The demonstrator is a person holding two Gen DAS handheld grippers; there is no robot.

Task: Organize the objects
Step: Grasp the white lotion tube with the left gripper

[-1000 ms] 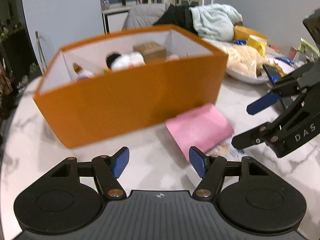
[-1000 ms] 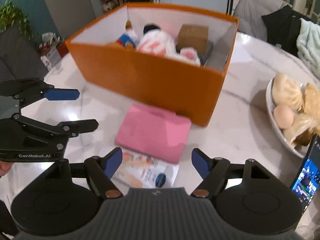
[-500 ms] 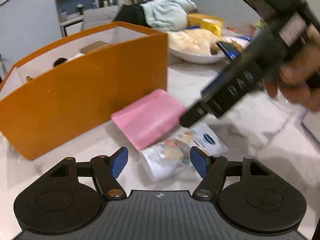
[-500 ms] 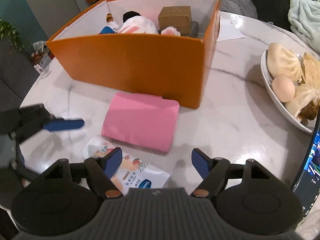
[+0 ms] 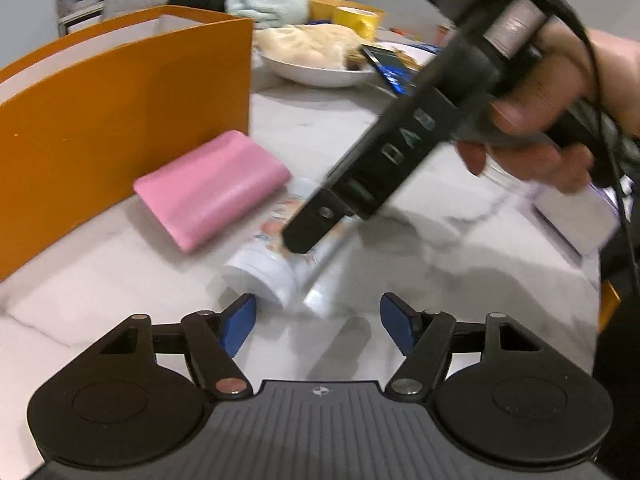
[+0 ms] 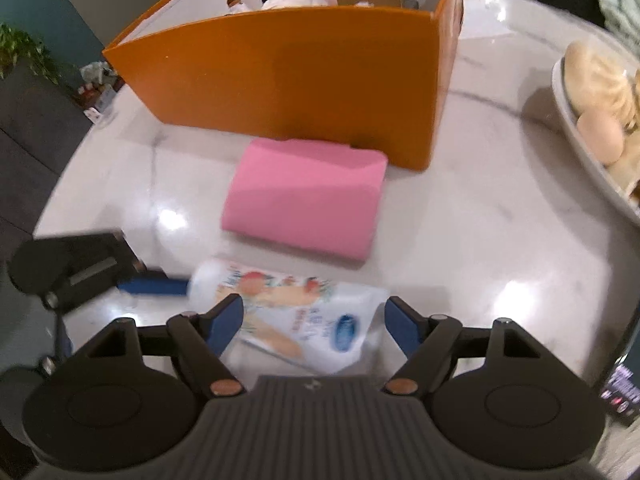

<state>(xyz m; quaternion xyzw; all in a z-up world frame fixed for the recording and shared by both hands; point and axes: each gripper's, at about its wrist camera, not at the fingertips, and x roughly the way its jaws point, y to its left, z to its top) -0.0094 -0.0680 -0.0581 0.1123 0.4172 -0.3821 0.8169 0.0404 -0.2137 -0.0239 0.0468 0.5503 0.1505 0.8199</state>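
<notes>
Both grippers are closing in on the same item: a white printed snack pouch lying flat on the marble table, just in front of the pink folded pouch that sits against the near wall of the orange box.

The right gripper is plainly the nearer one. Its jaws are spread wide and empty, and the snack pouch lies directly below and between them, already reaching into the gap. The pouch's long axis runs across that gripper's line of sight, roughly side to side and a little skewed, with its rounded end pointing toward the left gripper and its flatter sealed end, the one with the blue oval logo, toward the right finger.

The left gripper is also wide and holding nothing. From its side the pouch lies just ahead of the fingertips and slightly to the left finger's side, rounded end foremost, so the long axis runs away from it. Its blue fingertip looks to be touching that rounded end, though motion blur makes contact hard to confirm.

I'd judge the right gripper better placed to close across the pouch's short width.
</notes>
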